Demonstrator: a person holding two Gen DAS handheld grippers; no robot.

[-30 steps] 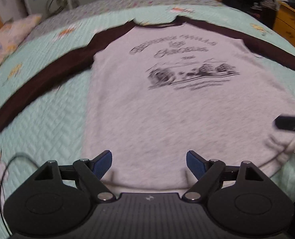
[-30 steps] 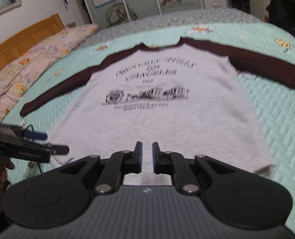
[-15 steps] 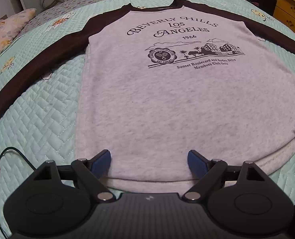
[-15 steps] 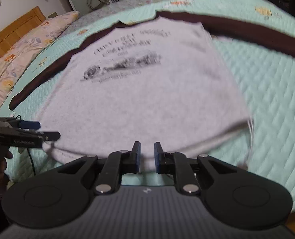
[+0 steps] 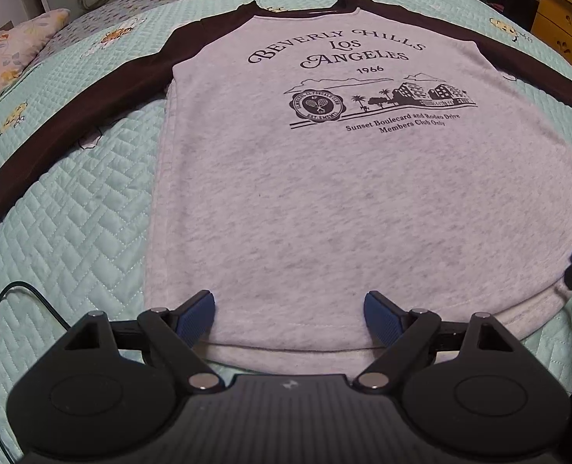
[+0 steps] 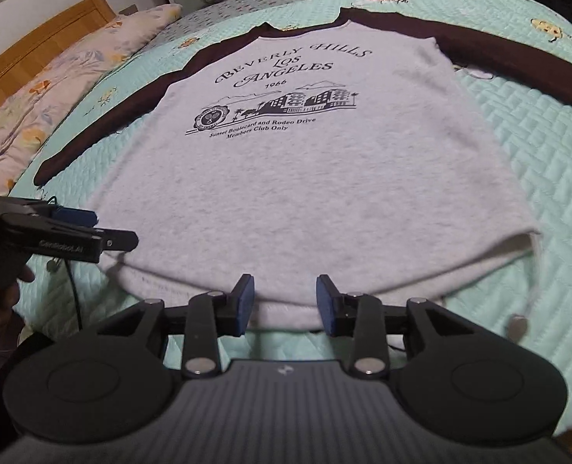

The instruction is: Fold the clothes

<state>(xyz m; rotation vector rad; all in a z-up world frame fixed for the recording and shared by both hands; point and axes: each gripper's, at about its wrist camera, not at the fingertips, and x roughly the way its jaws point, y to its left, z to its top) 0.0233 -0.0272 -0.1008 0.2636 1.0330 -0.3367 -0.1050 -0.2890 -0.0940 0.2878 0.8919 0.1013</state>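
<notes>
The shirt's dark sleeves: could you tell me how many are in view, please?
2: the left sleeve runs toward the pillow, the right sleeve toward the opposite bed edge, its cuff out of frame.

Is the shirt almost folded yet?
Not yet. Done: the sweatshirt lies spread flat on the bed, sleeves out. In hand: both grippers sit at its bottom hem, left gripper open, right gripper opening, gripping nothing. Left: every fold.
</notes>
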